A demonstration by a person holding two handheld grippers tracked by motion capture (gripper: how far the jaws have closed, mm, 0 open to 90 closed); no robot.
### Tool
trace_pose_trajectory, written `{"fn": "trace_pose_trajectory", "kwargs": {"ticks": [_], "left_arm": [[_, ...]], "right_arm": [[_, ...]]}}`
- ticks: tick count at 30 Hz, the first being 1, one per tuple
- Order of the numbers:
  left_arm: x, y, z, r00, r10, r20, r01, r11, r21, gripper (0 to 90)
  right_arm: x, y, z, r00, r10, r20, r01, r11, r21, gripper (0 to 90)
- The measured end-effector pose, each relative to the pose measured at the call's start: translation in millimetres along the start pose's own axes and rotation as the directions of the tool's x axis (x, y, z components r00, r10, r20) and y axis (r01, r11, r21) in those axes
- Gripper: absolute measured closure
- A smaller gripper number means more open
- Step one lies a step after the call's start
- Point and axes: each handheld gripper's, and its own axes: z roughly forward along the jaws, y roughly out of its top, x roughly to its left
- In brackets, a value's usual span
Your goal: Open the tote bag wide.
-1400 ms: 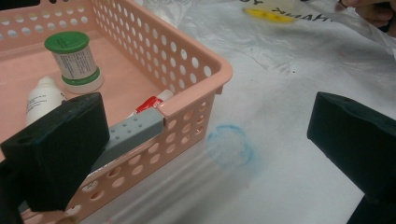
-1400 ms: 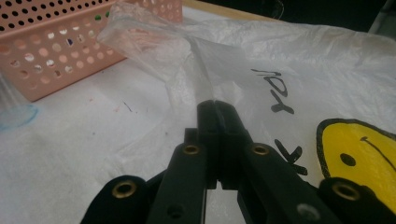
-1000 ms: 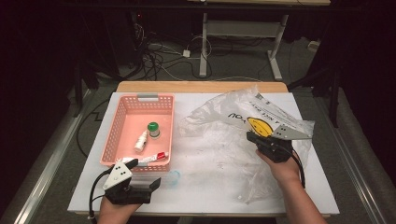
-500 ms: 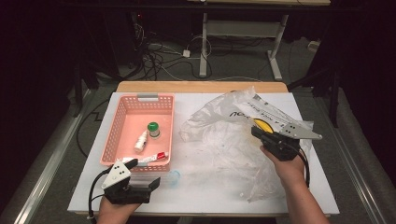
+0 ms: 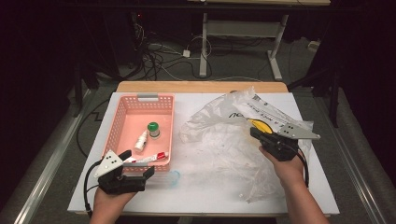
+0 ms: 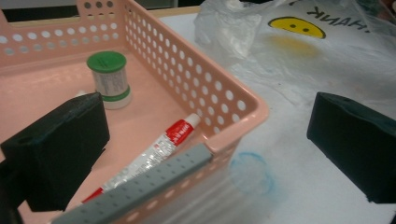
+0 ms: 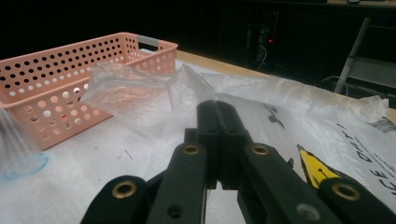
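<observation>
Now the right gripper [image 5: 254, 131] is seen with its jaws pressed together, pinching a fold of the clear plastic bag [image 5: 233, 140] that is spread over the table [image 5: 196, 198]. Well apart, the left gripper [image 5: 137, 170] is held with jaws wide, beside the near corner of the pink basket [image 5: 122, 112].

basket [image 5: 120, 122] pink | bag [image 5: 219, 140] clear, yellow smiley | bottle cap [image 5: 152, 126] green

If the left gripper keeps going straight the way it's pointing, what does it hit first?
Probably the near corner of the pink basket: it sits between the left gripper's open jaws, straight ahead. How near is hard to judge.
</observation>
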Motion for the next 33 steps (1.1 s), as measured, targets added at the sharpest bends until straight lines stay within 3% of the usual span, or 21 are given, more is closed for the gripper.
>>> {"fn": "trace_pose_trajectory", "kwargs": {"ticks": [6,10,14,16,17,20,22,24,25,26,27,28,30,32,33], "left_arm": [[16.3,19.5,4.1,0.9995,-0.025,-0.017,0.026,0.9995,0.019,0.0],[24.1,31.9,11.1,0.9996,-0.018,-0.020,0.019,0.9969,0.077,0.0],[30.1,42.7,22.4,0.9998,-0.019,-0.011,0.020,0.9860,0.166,4.7],[33.5,46.1,27.7,0.9993,-0.035,0.011,0.033,0.9816,0.188,14.6],[34.6,47.7,31.3,0.9989,-0.047,-0.002,0.046,0.9778,0.204,15.3],[39.1,50.5,42.3,0.9979,-0.064,0.009,0.059,0.9616,0.268,20.3],[42.0,52.0,49.5,0.9968,-0.080,0.003,0.075,0.9468,0.313,24.0],[43.9,53.4,55.9,0.9956,-0.093,-0.011,0.091,0.9282,0.361,28.7],[44.7,54.3,60.1,0.9942,-0.107,-0.009,0.102,0.9132,0.395,33.5],[45.3,54.7,62.0,0.9938,-0.111,0.004,0.100,0.9061,0.411,36.9],[45.0,55.3,64.0,0.9939,-0.110,0.011,0.095,0.9007,0.424,46.9],[44.2,56.2,65.8,0.9940,-0.109,0.011,0.093,0.8964,0.433,46.9],[43.6,58.5,69.5,0.9929,-0.118,0.012,0.100,0.8826,0.459,58.9],[43.8,61.2,74.4,0.9923,-0.123,0.017,0.099,0.8641,0.494,62.0],[43.6,63.1,76.6,0.9936,-0.113,0.004,0.096,0.8602,0.501,63.3]], "right_arm": [[-0.6,-0.3,0.2,1.0000,0.004,-0.003,-0.004,1.000,-0.001,90.0],[-0.2,-0.4,0.6,0.9999,0.003,-0.011,-0.003,1.000,0.001,90.0],[0.5,-0.2,1.3,0.9999,-0.003,-0.014,0.003,1.000,0.002,90.0],[0.7,-0.4,1.5,0.9999,-0.001,-0.015,0.001,1.000,0.004,90.0],[0.6,-0.5,1.5,0.9999,0.000,-0.015,0.000,1.000,0.005,90.0],[0.1,-0.4,1.3,0.9998,0.004,-0.018,-0.004,1.000,0.005,90.0],[0.0,-0.5,1.1,0.9998,0.004,-0.018,-0.004,1.000,0.006,90.0],[-0.2,-0.5,1.1,0.9998,0.005,-0.019,-0.005,1.000,0.006,90.0],[-0.4,-0.5,1.0,0.9998,0.008,-0.019,-0.007,1.000,0.008,90.0],[-0.7,-0.5,0.9,0.9997,0.010,-0.021,-0.009,1.000,0.007,90.0],[-1.2,-0.5,0.5,0.9997,0.013,-0.022,-0.012,1.000,0.007,90.0],[-1.2,-0.5,0.5,0.9997,0.013,-0.022,-0.012,1.000,0.007,90.0],[-1.6,-0.4,0.1,0.9996,0.017,-0.021,-0.017,1.000,0.003,90.0],[-1.9,-0.6,-0.1,0.9996,0.017,-0.022,-0.017,1.000,0.005,90.0],[-2.2,-0.6,0.0,0.9996,0.017,-0.021,-0.017,1.000,0.006,90.0]]}}
